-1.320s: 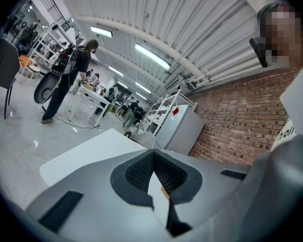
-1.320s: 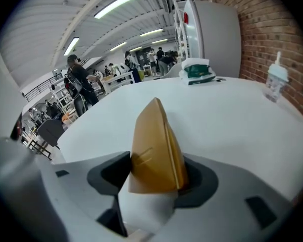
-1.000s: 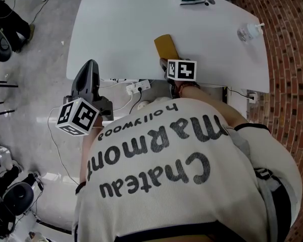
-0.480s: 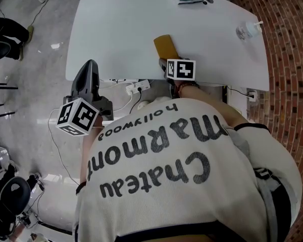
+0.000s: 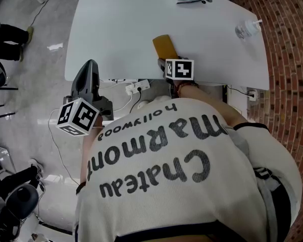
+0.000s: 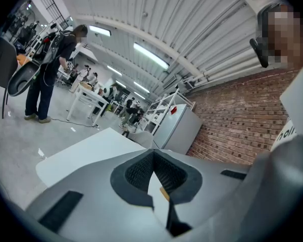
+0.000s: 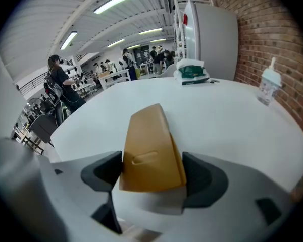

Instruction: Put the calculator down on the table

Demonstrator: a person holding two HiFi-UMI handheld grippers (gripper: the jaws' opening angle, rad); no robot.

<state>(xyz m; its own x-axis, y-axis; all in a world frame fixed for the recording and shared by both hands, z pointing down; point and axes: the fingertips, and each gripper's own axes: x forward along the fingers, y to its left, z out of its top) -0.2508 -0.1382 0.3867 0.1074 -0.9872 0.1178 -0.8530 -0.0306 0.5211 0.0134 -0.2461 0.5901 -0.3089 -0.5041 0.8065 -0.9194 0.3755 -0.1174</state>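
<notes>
My right gripper (image 7: 152,171) stands spread, its jaws having just been opening. The tan calculator (image 7: 150,145) lies between them on the white table (image 7: 232,110), centre of frame. My left gripper (image 6: 154,155) is pressed together with nothing between its jaws.

Head view: above, steeply down onto table (image 5: 121,29) | left gripper view: low, near-level across table | right gripper view: close, tilted down | shared: table
</notes>
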